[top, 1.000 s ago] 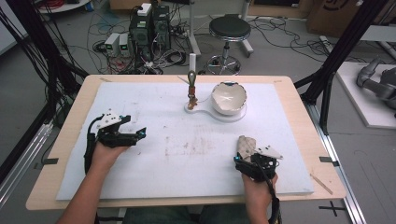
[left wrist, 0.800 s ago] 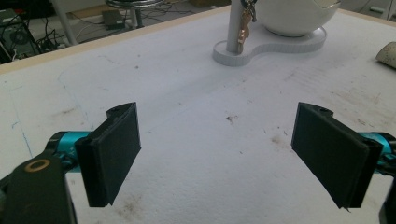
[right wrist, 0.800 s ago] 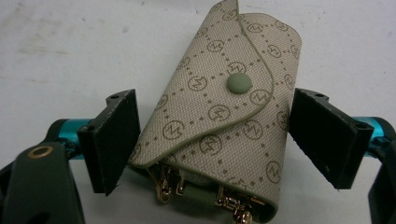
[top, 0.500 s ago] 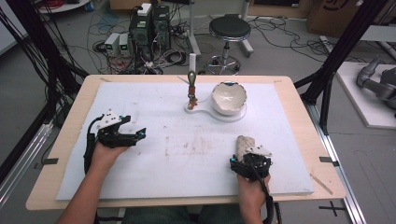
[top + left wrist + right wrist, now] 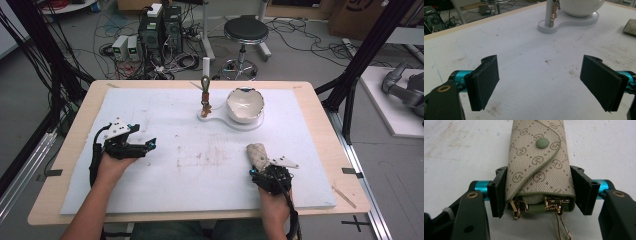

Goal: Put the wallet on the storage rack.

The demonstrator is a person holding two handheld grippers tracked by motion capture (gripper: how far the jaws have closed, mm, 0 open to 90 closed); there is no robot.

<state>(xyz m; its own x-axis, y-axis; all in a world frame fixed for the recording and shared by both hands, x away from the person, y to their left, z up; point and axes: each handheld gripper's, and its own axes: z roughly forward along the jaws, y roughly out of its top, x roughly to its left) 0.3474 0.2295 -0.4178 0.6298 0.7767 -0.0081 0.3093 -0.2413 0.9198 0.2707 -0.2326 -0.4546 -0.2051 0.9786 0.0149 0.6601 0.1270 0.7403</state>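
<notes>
We get one overhead cam looking forward and down on the whole table (image 5: 310, 100). Each gripper cam sits low, staring along its own jaws. Left one and overhead both catch the white bowl (image 5: 581, 6) far off.

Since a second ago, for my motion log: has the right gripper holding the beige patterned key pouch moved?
Yes. The right gripper with the beige patterned key pouch shifted slightly left and toward the person, away from the white bowl.
</notes>
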